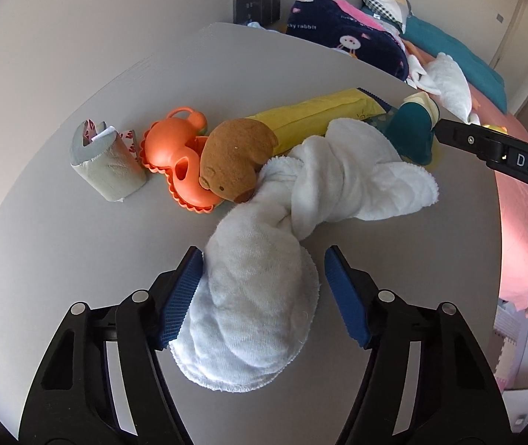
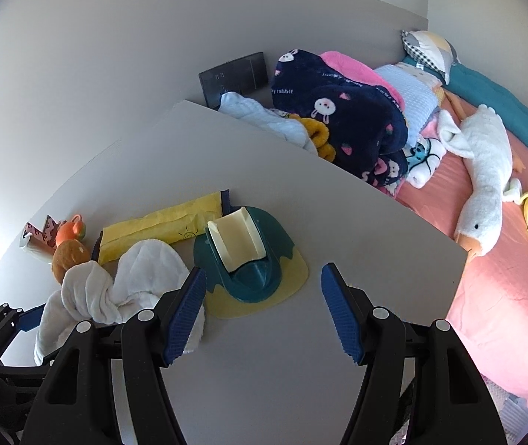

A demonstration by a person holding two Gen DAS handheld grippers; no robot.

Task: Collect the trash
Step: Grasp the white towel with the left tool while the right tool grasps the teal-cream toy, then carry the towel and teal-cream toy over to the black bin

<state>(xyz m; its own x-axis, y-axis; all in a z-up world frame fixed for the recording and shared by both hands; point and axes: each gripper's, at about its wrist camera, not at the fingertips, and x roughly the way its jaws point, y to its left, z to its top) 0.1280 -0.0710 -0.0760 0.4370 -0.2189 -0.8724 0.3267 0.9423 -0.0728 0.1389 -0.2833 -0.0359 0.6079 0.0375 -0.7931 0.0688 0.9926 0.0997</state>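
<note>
My left gripper (image 1: 264,296) stands wide open around the near end of a knotted, fluffy white towel (image 1: 282,259) on the smooth grey bench (image 1: 78,241), holding nothing. My right gripper (image 2: 260,311) is open and empty before a glossy teal-and-cream plastic holder (image 2: 252,259). Behind the towel lie a plush brown bear (image 1: 234,163), an orange toy (image 1: 175,148), a yellow packet (image 1: 319,115) and a crumpled grey wrapper (image 1: 104,163); beyond is a pink bed (image 2: 504,296).
</note>
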